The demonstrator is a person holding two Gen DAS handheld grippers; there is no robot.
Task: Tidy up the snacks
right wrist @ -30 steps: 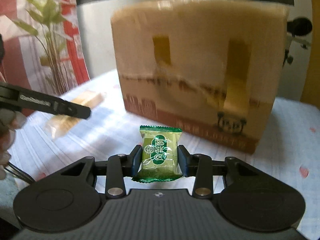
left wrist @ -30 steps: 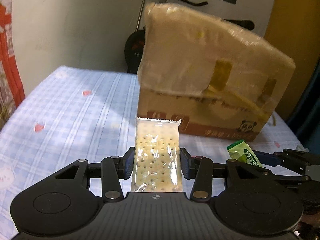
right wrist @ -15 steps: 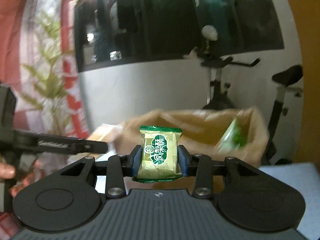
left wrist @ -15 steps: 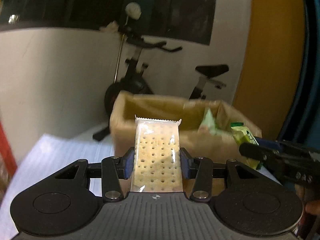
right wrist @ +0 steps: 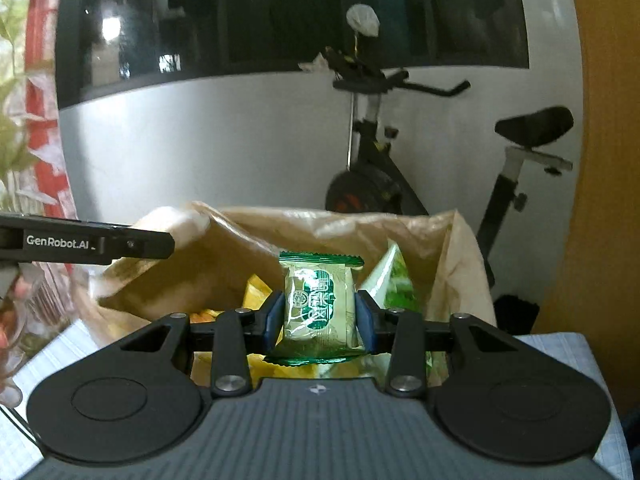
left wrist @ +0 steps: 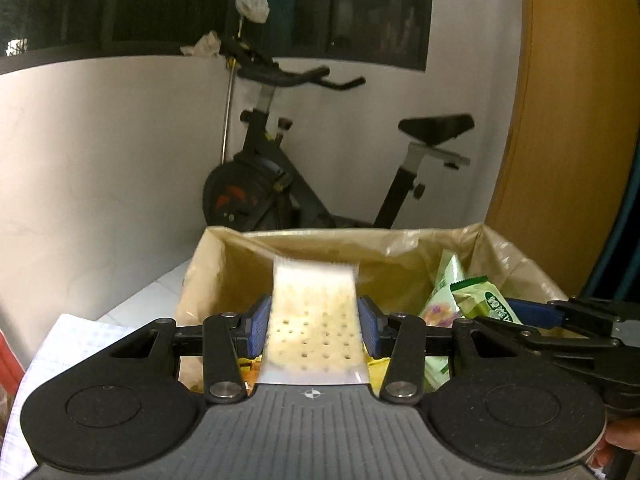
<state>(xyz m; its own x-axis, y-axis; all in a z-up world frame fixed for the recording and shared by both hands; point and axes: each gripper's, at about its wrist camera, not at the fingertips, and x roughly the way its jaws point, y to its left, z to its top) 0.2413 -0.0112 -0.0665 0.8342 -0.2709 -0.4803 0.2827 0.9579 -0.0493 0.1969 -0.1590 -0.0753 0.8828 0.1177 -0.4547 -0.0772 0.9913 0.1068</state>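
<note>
My left gripper (left wrist: 315,326) holds a clear-wrapped cracker pack (left wrist: 314,328) over the open cardboard box (left wrist: 240,264), which is lined with plastic and holds several snacks. The pack looks blurred and there is a small gap at each pad. My right gripper (right wrist: 319,316) is shut on a green snack packet (right wrist: 318,306) above the same box (right wrist: 460,248). The right gripper and its green packet (left wrist: 484,304) show at the right of the left wrist view. The left gripper's finger (right wrist: 100,244) shows at the left of the right wrist view.
An exercise bike (left wrist: 280,184) stands behind the box against a white wall. A blue checked cloth (left wrist: 72,340) covers the table under the box. An orange door (left wrist: 568,120) is on the right. A plant and red curtain (right wrist: 24,128) are at the left.
Both grippers rose from table level in front of the box to above its open top. The cracker pack now looks blurred and sits lower between the left pads.
</note>
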